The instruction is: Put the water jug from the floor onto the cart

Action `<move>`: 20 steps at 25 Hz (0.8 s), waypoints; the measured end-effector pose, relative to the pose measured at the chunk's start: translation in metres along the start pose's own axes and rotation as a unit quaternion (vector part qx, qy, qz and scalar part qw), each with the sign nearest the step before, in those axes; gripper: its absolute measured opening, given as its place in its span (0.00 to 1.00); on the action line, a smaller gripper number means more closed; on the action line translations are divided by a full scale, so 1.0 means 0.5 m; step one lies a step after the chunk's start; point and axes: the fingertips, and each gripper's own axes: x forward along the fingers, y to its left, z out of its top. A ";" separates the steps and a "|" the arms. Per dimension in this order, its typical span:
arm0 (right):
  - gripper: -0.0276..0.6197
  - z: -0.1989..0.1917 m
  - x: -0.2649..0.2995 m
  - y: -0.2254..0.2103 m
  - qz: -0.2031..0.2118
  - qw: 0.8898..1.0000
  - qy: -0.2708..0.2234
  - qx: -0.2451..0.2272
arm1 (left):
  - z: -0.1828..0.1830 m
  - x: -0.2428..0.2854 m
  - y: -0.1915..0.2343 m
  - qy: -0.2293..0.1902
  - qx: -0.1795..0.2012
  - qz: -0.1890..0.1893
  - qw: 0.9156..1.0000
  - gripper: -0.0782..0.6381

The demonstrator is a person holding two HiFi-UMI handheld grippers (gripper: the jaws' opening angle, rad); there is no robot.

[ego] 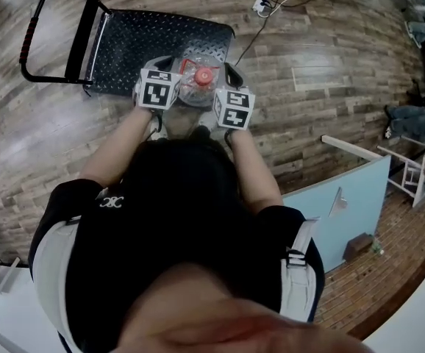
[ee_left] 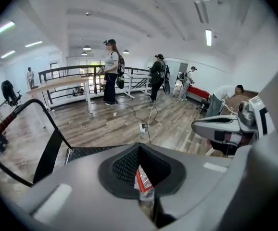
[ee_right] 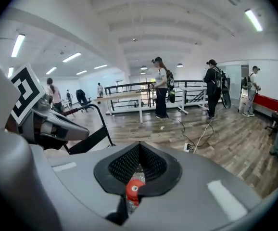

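The clear water jug [ego: 195, 84] with a red cap [ego: 204, 75] stands upright at the near edge of the black cart [ego: 161, 39]; I cannot tell whether it rests on the deck. My left gripper [ego: 167, 65] and right gripper [ego: 231, 72] flank its neck from either side. In the left gripper view the left gripper [ee_left: 141, 177] has its jaws together, with a sliver of the jug [ee_left: 143, 181] showing in the gap below. The right gripper [ee_right: 136, 177] is likewise shut, and the red cap [ee_right: 134, 188] shows through its gap. Neither pair of pads visibly clamps the jug.
The cart's black handle [ego: 51, 28] rises at its far left end. A white power strip [ego: 264, 3] with a cable lies on the wood floor beyond the cart. A light blue panel [ego: 352, 204] stands to my right. Several people [ee_left: 111, 71] stand near white tables at the back.
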 end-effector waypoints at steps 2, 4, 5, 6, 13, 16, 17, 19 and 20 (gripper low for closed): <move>0.06 0.038 -0.022 0.009 0.005 1.000 -0.027 0.005 | 0.036 -0.031 -0.009 -0.026 0.007 -0.003 1.000 0.11; 0.06 0.076 -0.042 0.012 0.007 0.998 -0.056 0.011 | 0.075 -0.061 -0.016 -0.054 0.017 -0.005 0.998 0.11; 0.06 0.095 -0.051 0.013 0.007 0.997 -0.071 0.014 | 0.094 -0.075 -0.017 -0.070 0.021 -0.003 0.997 0.11; 0.06 0.114 -0.061 0.013 0.007 0.996 -0.086 0.018 | 0.112 -0.088 -0.015 -0.086 0.023 0.002 0.996 0.11; 0.06 0.233 -0.132 -0.024 -0.018 0.983 -0.174 0.055 | 0.204 -0.143 0.007 -0.181 0.008 0.025 0.983 0.11; 0.06 0.236 -0.153 -0.036 -0.030 0.982 -0.175 0.057 | 0.205 -0.152 -0.012 -0.178 0.015 0.018 0.984 0.11; 0.06 0.236 -0.157 -0.039 -0.033 0.982 -0.175 0.057 | 0.205 -0.152 -0.019 -0.177 0.019 0.017 0.984 0.11; 0.06 0.234 -0.163 -0.039 -0.035 0.982 -0.177 0.055 | 0.210 -0.159 -0.032 -0.180 0.033 0.018 0.983 0.11; 0.06 0.233 -0.165 -0.037 -0.036 0.982 -0.176 0.055 | 0.213 -0.165 -0.037 -0.183 0.041 0.021 0.982 0.11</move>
